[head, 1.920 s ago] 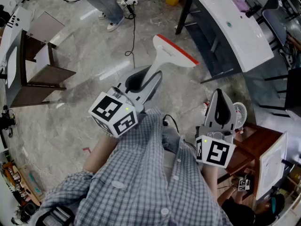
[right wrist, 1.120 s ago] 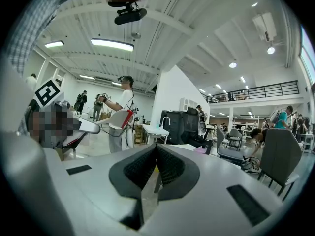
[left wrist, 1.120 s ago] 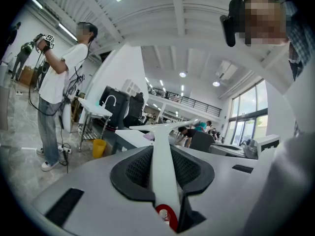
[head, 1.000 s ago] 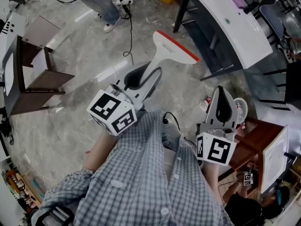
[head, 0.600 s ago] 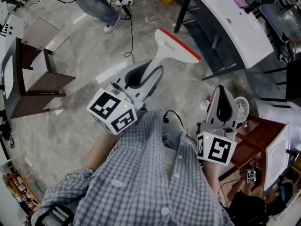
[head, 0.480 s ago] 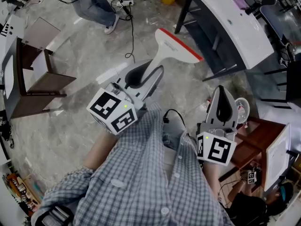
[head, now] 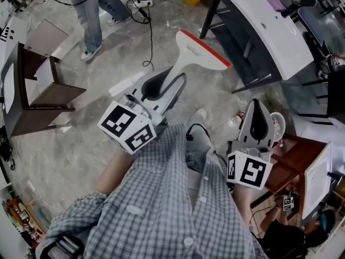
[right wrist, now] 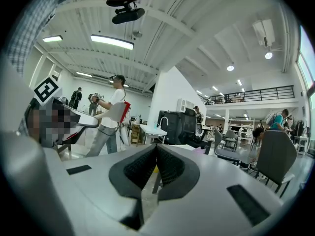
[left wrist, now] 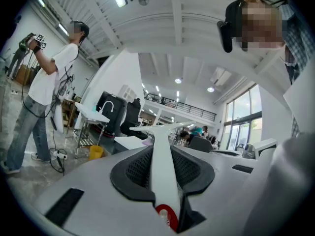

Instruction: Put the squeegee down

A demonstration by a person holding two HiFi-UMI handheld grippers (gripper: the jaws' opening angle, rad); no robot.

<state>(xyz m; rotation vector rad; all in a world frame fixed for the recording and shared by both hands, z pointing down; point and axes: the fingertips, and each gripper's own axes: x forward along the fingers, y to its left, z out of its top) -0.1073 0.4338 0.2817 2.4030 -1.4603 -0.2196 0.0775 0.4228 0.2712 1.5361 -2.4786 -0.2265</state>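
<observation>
Left gripper [head: 171, 88] stays clamped on the squeegee [head: 202, 50] handle, blade aloft toward 1 o'clock, short of the white desk [head: 269, 31]. Over the last second it has barely shifted; only a bystander [head: 89, 9] has stepped in at 11 o'clock. Right gripper [head: 257, 109] closed and empty at 4 o'clock; set-down not yet begun, I judge.

Ahead of the left gripper [head: 171, 86] and the squeegee [head: 198, 52] clamped in it, the grey floor [head: 102, 63] lies open, crossed only by a black cable [head: 149, 34]. The white table [head: 264, 26] and its dark legs block the right, near the squeegee's blade. A dark wooden chair [head: 40, 93] stands at the left, with a person [head: 89, 15] beyond it. A brown side table [head: 294, 163] crowds the right gripper [head: 257, 106].
</observation>
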